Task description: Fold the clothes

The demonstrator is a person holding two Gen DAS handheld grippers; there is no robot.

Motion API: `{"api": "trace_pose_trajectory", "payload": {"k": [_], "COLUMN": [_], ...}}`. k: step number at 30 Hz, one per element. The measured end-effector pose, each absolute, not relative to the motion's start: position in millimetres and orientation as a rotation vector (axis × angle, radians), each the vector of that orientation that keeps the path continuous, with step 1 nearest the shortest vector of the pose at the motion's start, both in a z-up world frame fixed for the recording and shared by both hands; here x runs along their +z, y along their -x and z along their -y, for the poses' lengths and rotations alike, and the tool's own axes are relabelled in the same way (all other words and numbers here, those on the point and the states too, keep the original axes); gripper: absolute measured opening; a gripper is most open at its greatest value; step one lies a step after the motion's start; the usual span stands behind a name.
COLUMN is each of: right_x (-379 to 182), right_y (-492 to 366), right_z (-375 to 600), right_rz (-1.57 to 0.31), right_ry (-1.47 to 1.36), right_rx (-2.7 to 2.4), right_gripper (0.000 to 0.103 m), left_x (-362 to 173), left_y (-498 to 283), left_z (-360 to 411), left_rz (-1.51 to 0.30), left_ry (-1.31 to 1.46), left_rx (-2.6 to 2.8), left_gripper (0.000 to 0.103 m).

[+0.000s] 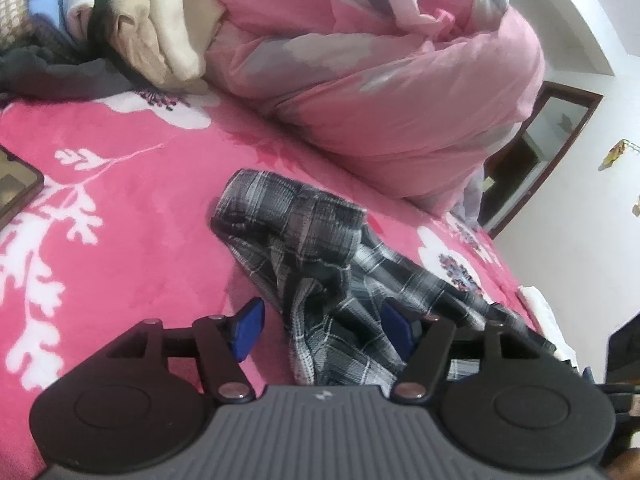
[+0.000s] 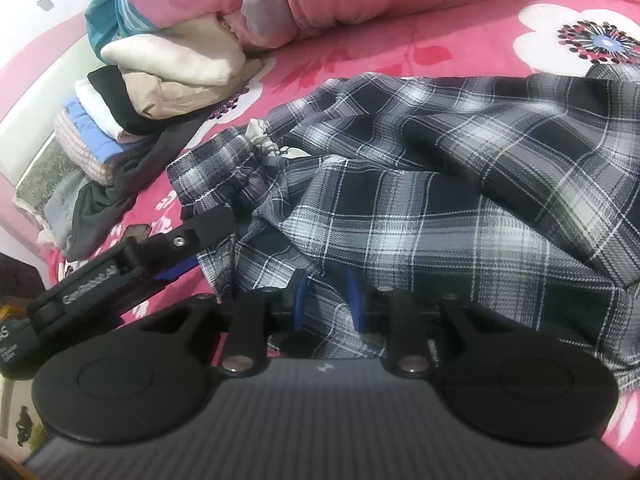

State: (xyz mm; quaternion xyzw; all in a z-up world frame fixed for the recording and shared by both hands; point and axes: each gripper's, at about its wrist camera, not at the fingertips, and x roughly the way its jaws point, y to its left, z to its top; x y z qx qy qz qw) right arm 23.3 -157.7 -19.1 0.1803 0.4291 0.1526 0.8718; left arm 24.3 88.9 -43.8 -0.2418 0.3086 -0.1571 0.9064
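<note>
A black, grey and white plaid shirt (image 2: 460, 184) lies crumpled on the pink flowered bedspread (image 1: 132, 184). In the left wrist view the plaid shirt (image 1: 304, 248) is bunched in front of my left gripper (image 1: 324, 320), whose blue pads are wide apart with a fold of cloth lying between them, not pinched. My right gripper (image 2: 326, 300) has its blue pads close together with the shirt's near edge between them. The left gripper (image 2: 176, 256) also shows in the right wrist view, at the shirt's left edge.
A stack of folded clothes (image 2: 152, 92) sits at the far left near the headboard. A bulky pink quilt (image 1: 400, 80) fills the back of the bed. A dark phone (image 1: 16, 188) lies on the bedspread at left. A doorway (image 1: 536, 160) and white wall are at right.
</note>
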Motion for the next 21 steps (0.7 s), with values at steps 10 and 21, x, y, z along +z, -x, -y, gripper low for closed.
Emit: {"api": "trace_pose_trajectory", "payload": {"k": [10,21], "right_x": [26,55], "right_y": [-10,-118], "right_z": [181,181], "right_rz": [-0.791,-0.807], "right_ry": [-0.254,-0.178], "right_rx": [0.291,0.344], "right_gripper": [0.021,0.045], "left_x": [-47,-49], "left_y": [-34,-47], "left_z": [-84,-85], "left_rz": [-0.613,-0.619], "left_ry": [0.439,0.497], "left_rx": [-0.216,-0.236], "left_gripper": [0.044,0.031]}}
